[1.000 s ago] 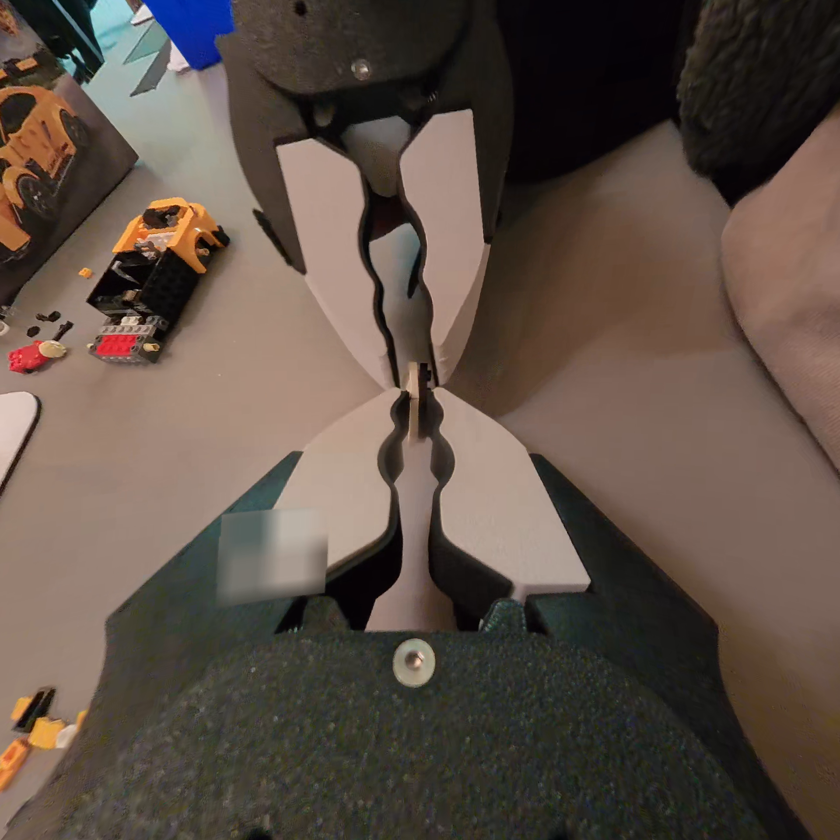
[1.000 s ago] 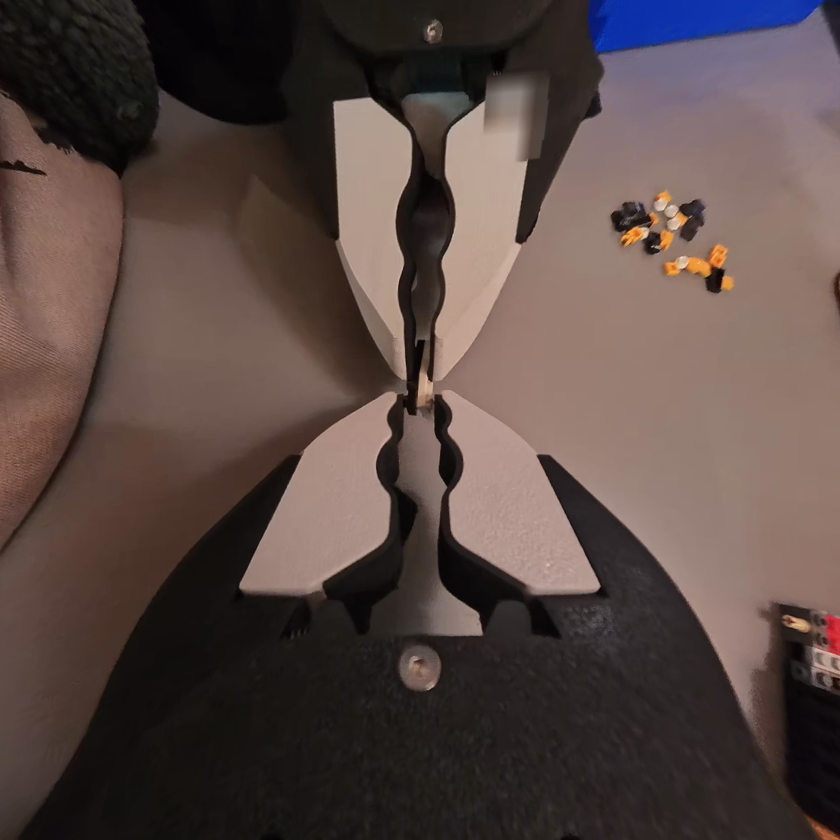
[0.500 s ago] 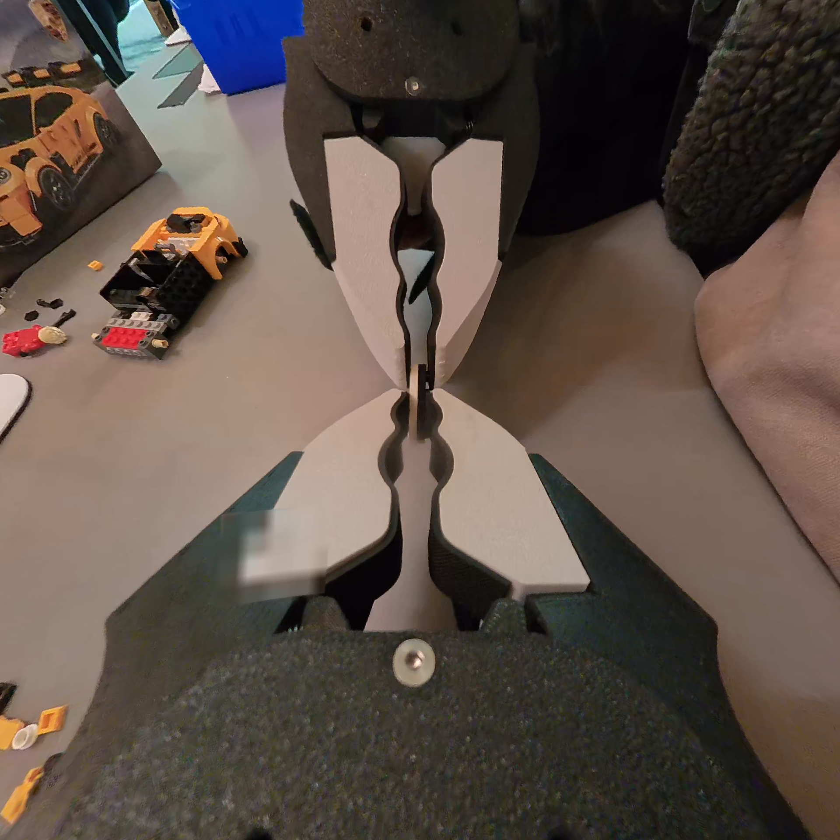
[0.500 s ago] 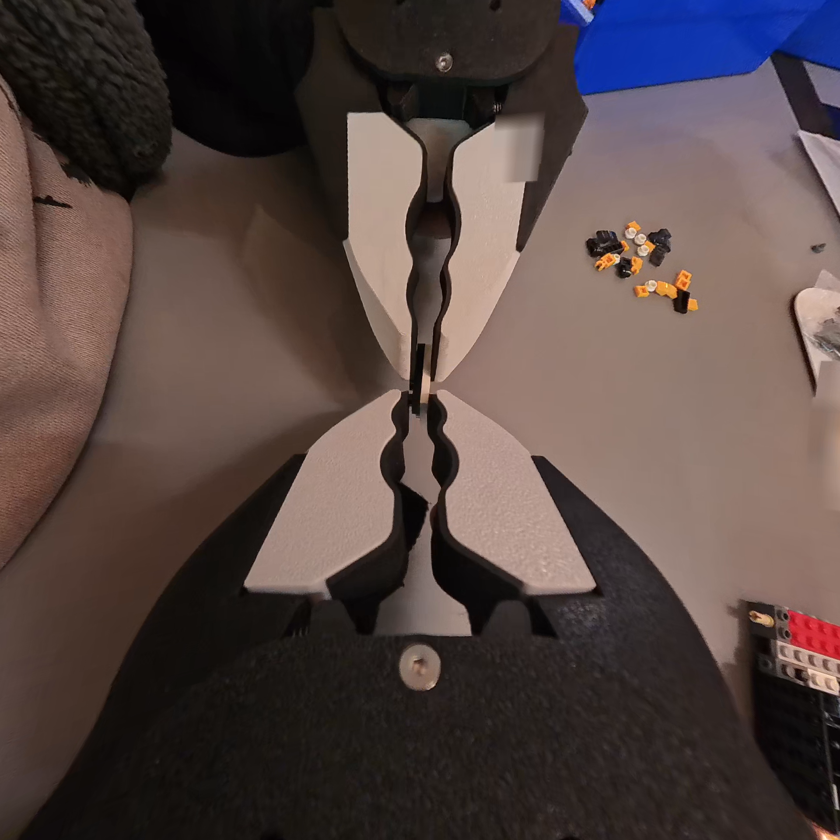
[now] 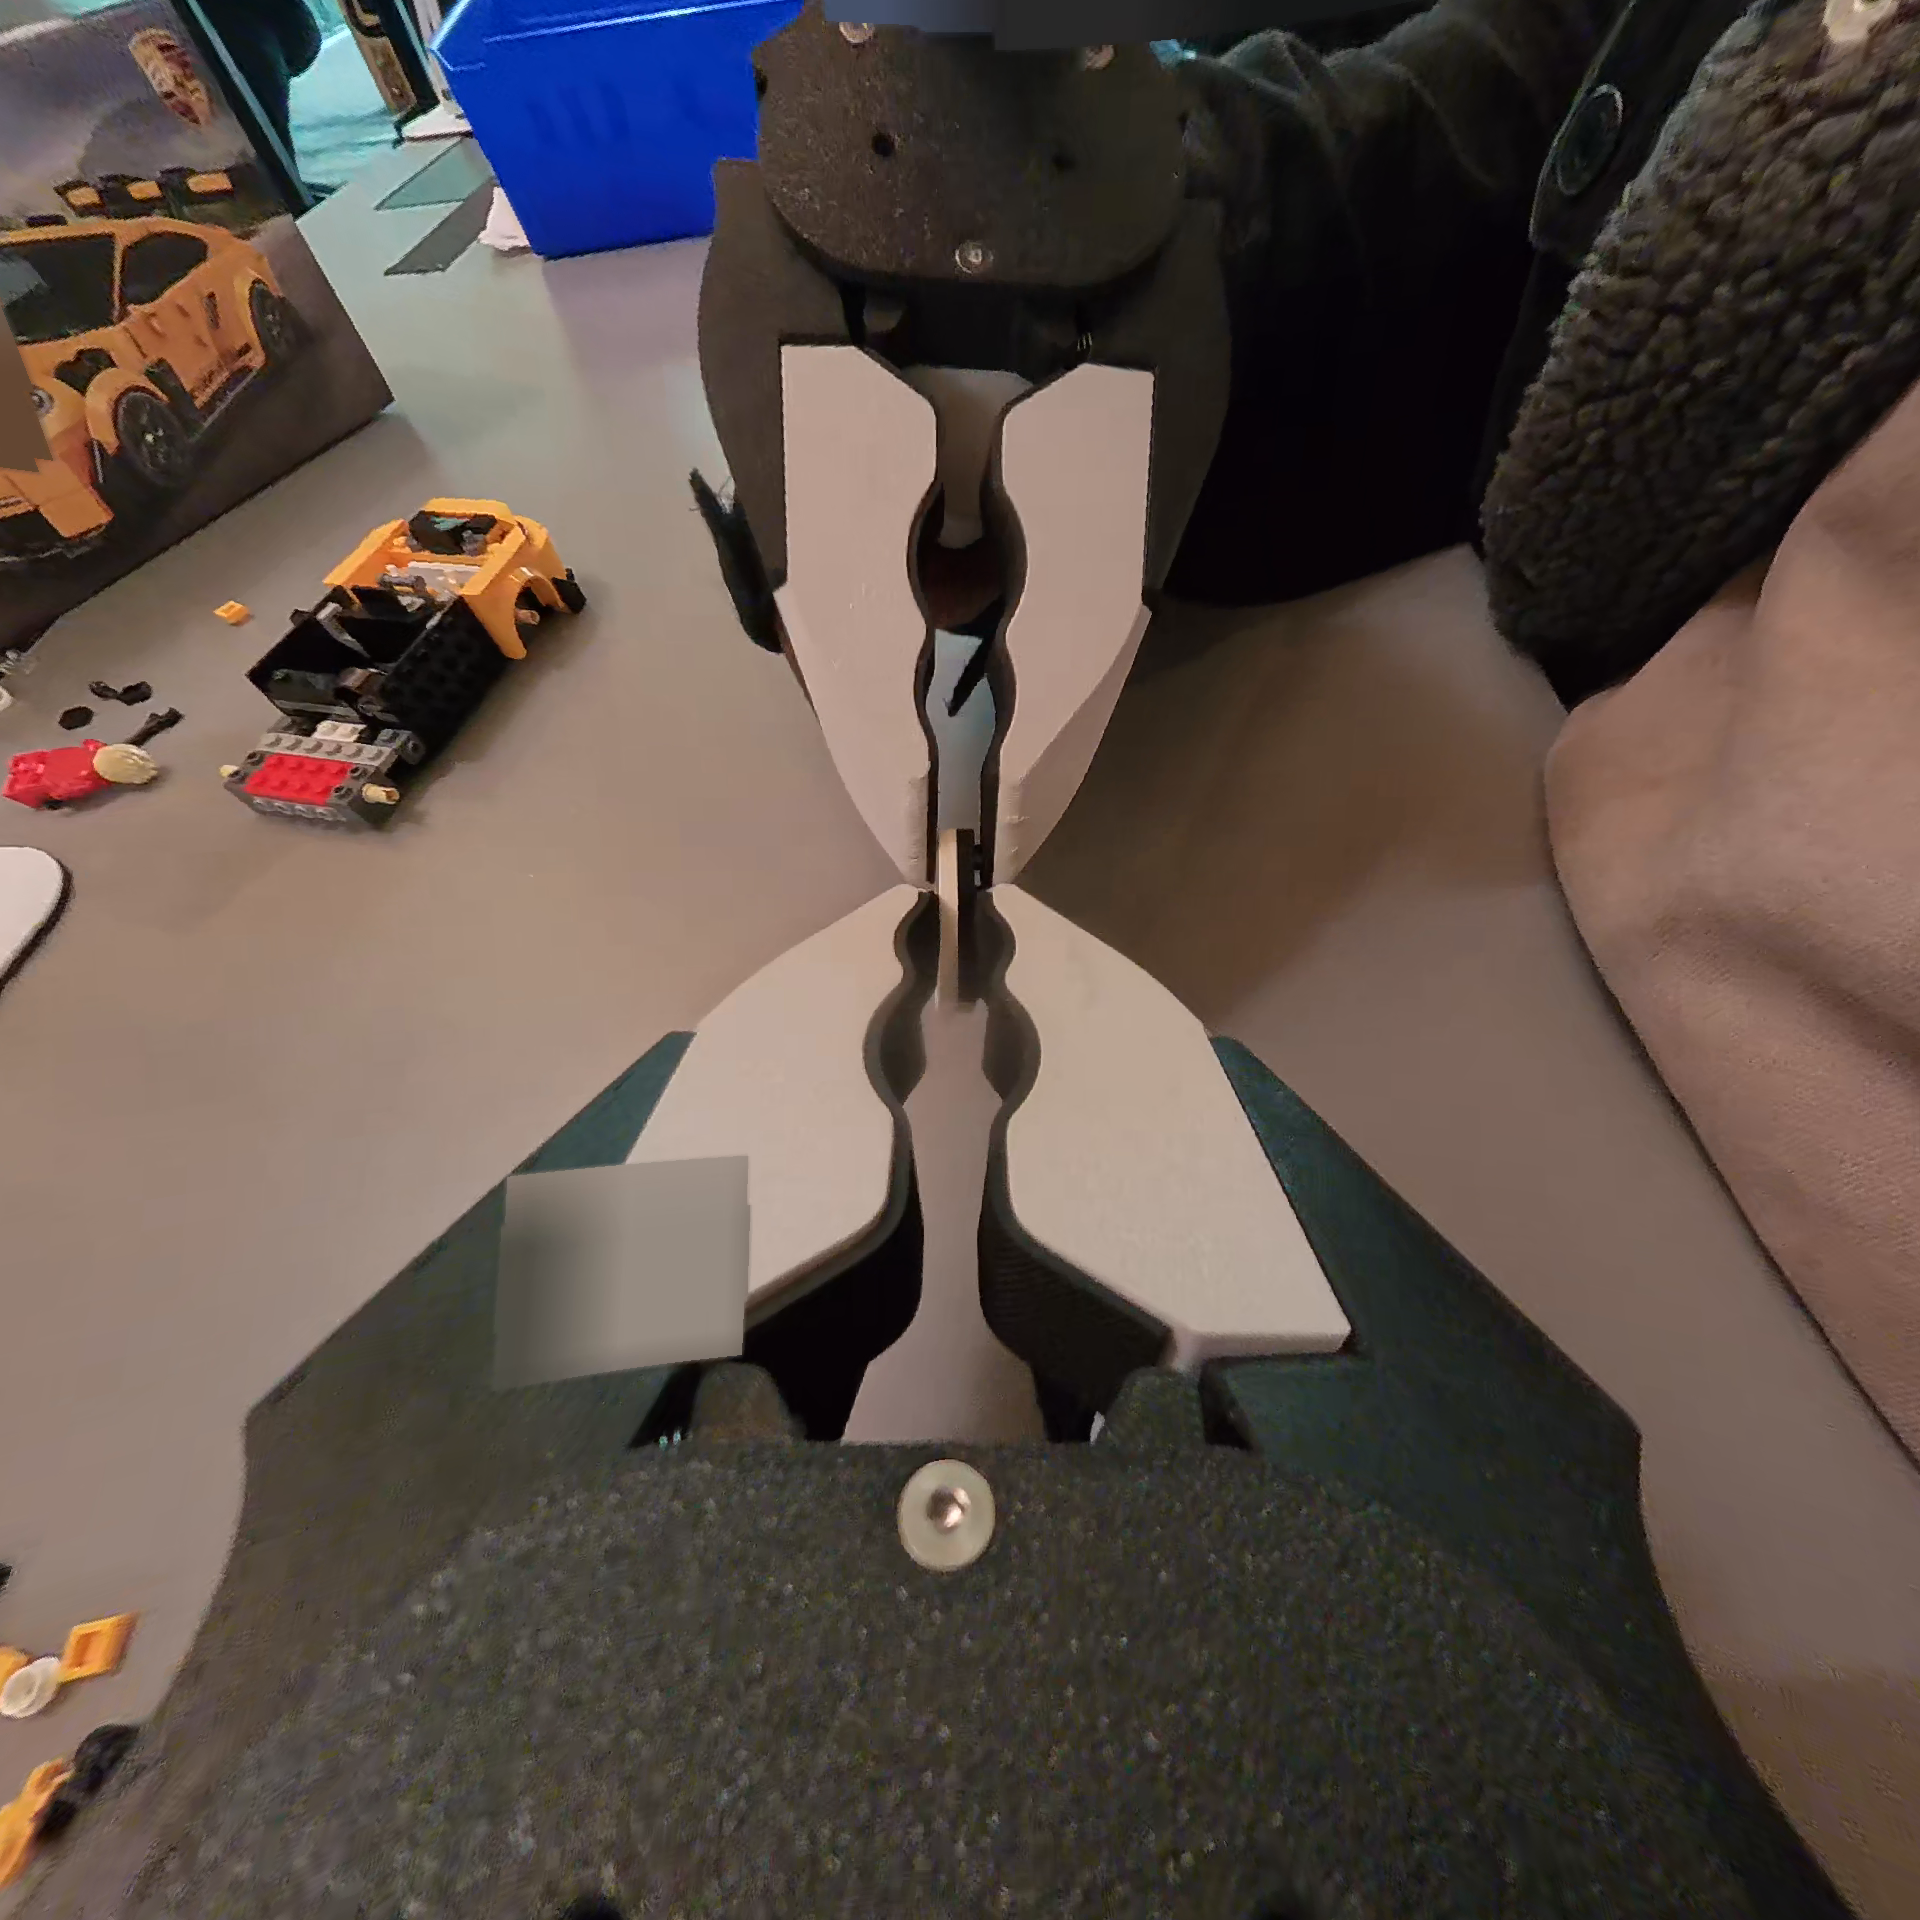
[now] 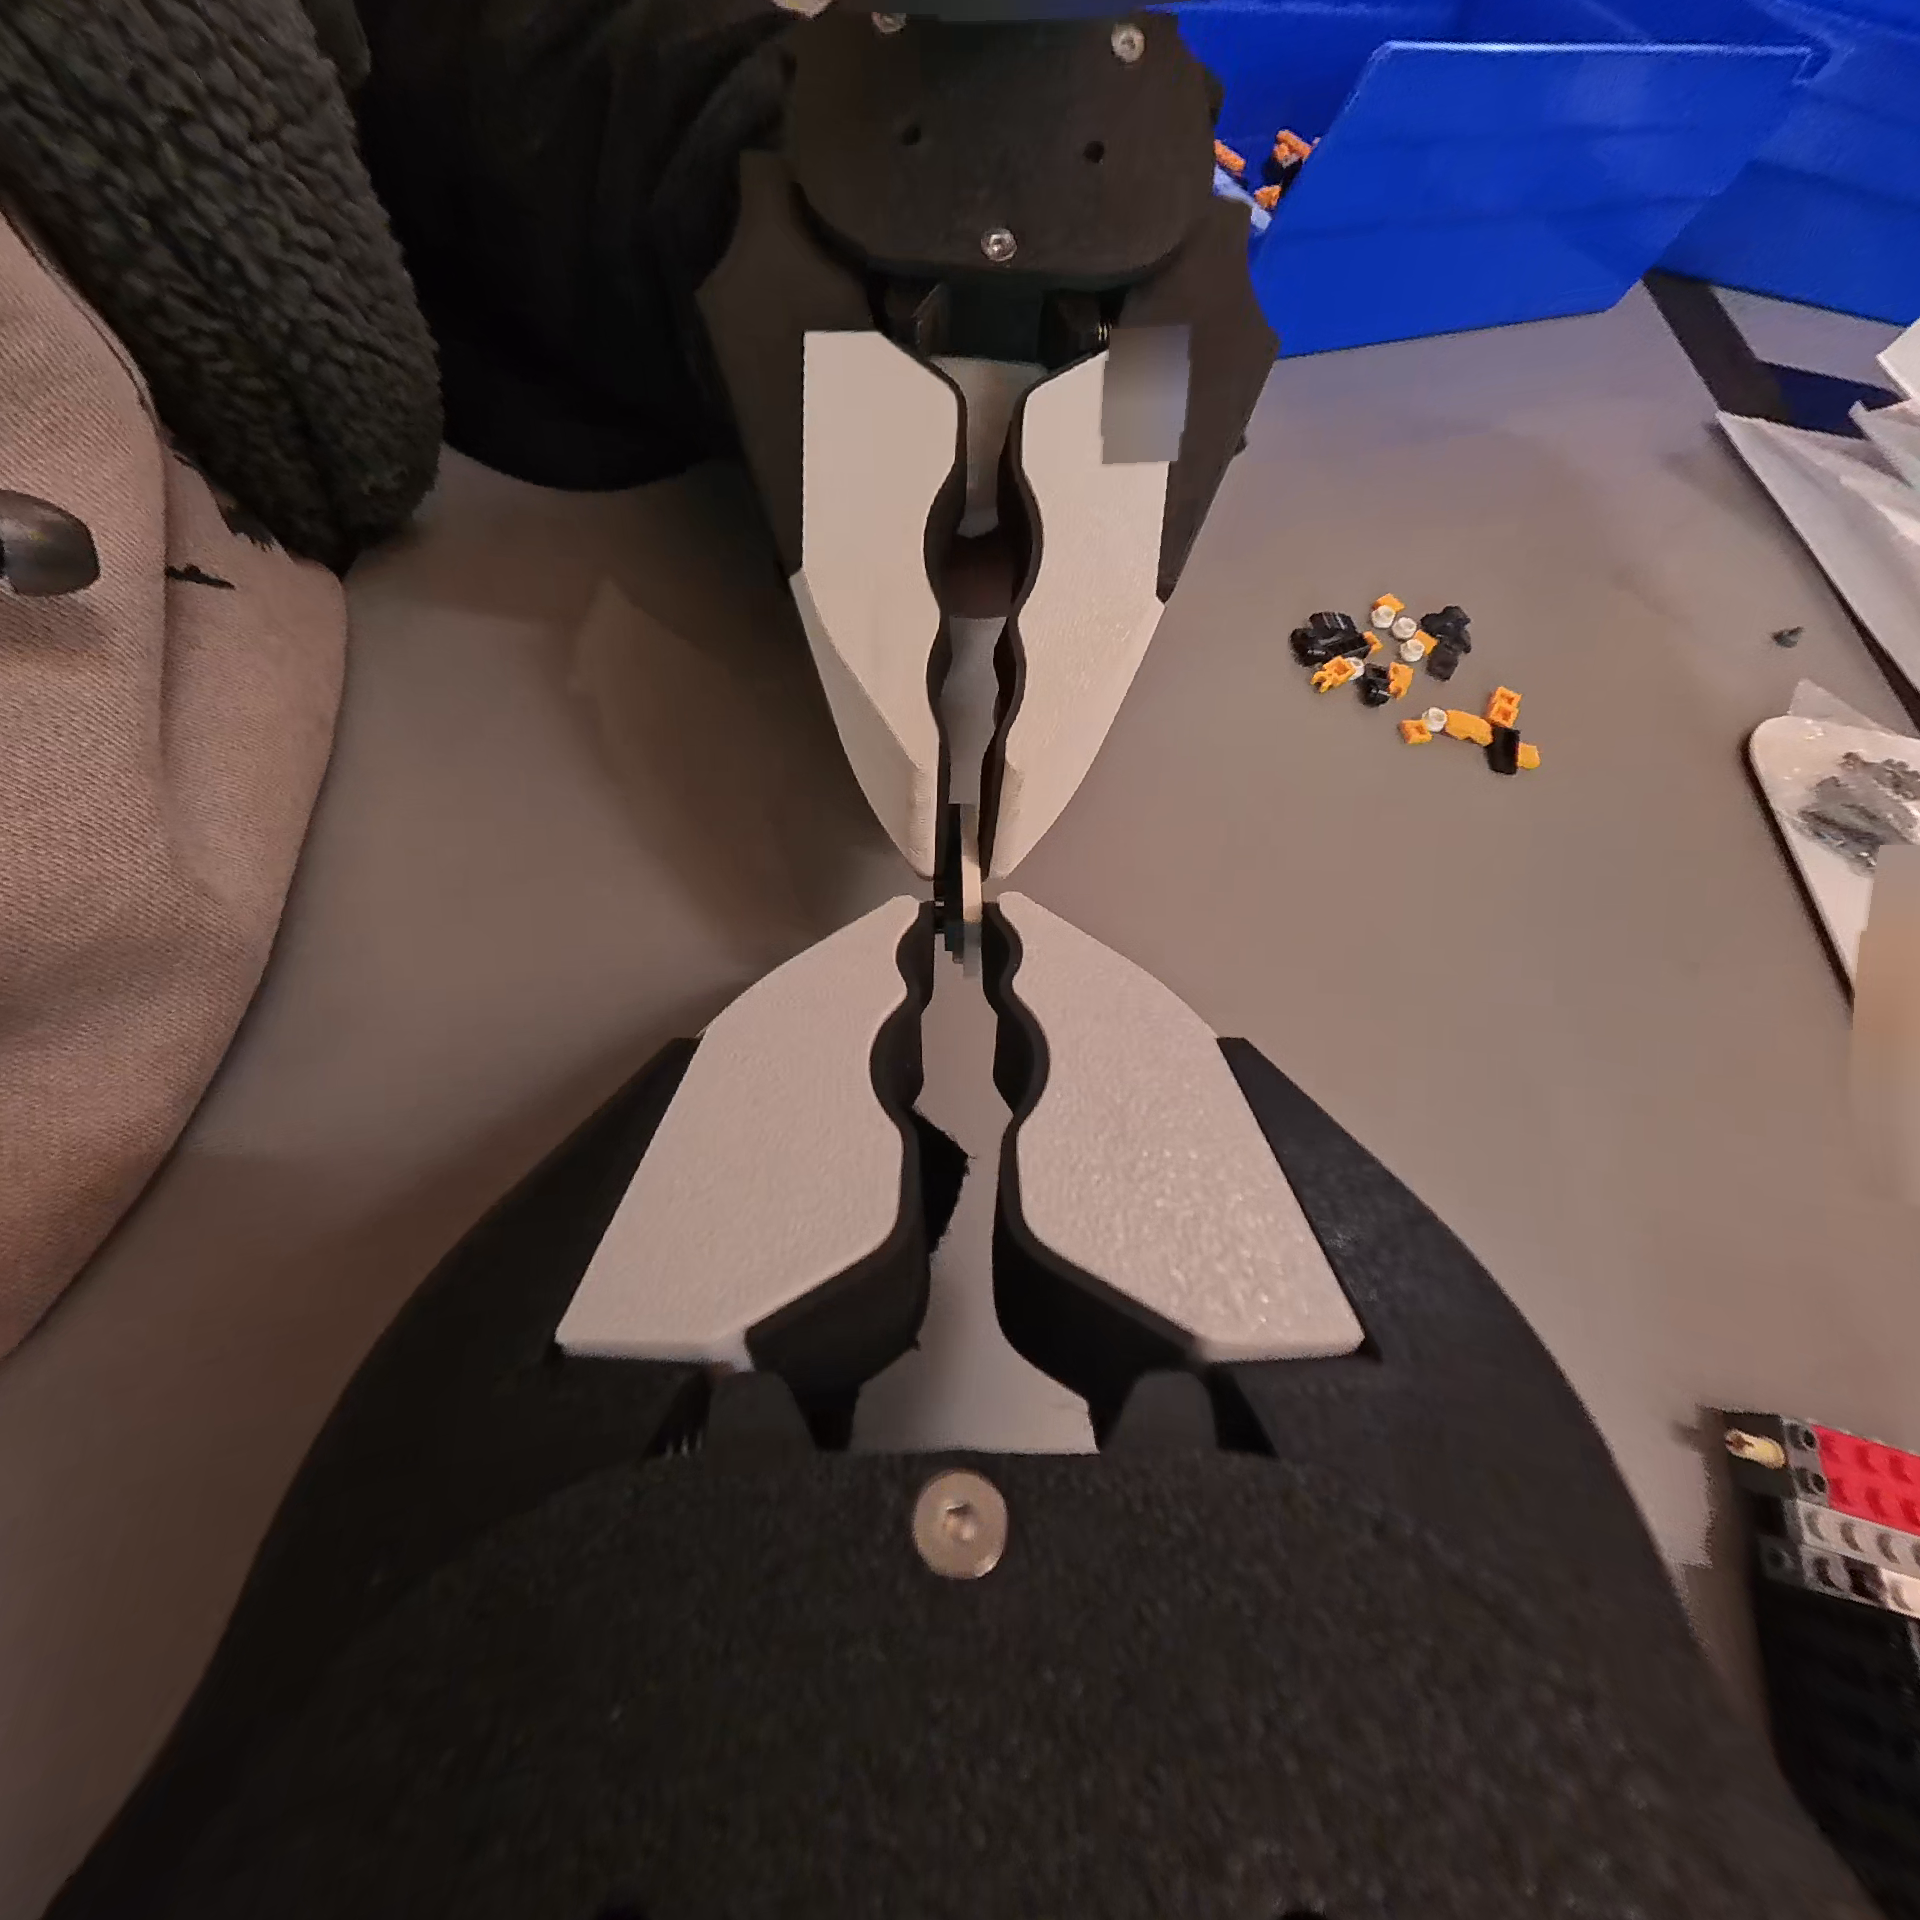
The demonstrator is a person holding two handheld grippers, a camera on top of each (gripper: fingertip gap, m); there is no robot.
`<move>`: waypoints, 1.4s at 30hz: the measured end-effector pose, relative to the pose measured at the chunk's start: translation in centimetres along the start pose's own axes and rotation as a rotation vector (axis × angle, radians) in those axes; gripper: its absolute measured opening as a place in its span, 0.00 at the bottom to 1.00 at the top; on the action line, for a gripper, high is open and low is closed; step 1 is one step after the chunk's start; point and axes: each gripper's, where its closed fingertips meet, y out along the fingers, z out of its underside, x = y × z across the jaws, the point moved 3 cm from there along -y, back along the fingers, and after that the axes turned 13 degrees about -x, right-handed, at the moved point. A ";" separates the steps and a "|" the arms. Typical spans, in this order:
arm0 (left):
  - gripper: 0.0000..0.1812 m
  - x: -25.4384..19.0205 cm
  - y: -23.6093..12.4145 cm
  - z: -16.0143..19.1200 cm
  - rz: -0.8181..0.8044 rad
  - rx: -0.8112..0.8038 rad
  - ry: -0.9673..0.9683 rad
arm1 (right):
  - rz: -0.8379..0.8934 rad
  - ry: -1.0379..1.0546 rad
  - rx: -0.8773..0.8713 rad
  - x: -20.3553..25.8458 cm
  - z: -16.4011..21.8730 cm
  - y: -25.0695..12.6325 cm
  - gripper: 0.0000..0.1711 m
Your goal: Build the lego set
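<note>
My left gripper (image 5: 956,914) and right gripper (image 5: 951,831) meet tip to tip above the grey tabletop (image 5: 520,1039), each levelled at the other, both clenched on one small piece (image 5: 948,914), a tan disc with a black part against it. It stands on edge between the tips, its long axis running along my fingers. Left of the left gripper lies the half-built orange car (image 5: 405,665); right of the right gripper, loose bricks (image 6: 1403,675).
</note>
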 end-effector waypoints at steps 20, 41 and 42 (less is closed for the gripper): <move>0.14 1.3 -1.0 -3.0 -0.238 -0.113 0.424 | -0.294 1.160 -0.427 -2.4 -2.3 -1.5 0.04; 0.09 2.4 -1.5 -1.7 -0.128 -0.187 -0.025 | -0.013 0.449 -0.246 -2.1 -1.3 -0.6 0.14; 0.09 2.3 -1.5 -1.6 -0.120 -0.189 -0.041 | -0.008 0.428 -0.227 -2.0 -1.1 -0.5 0.14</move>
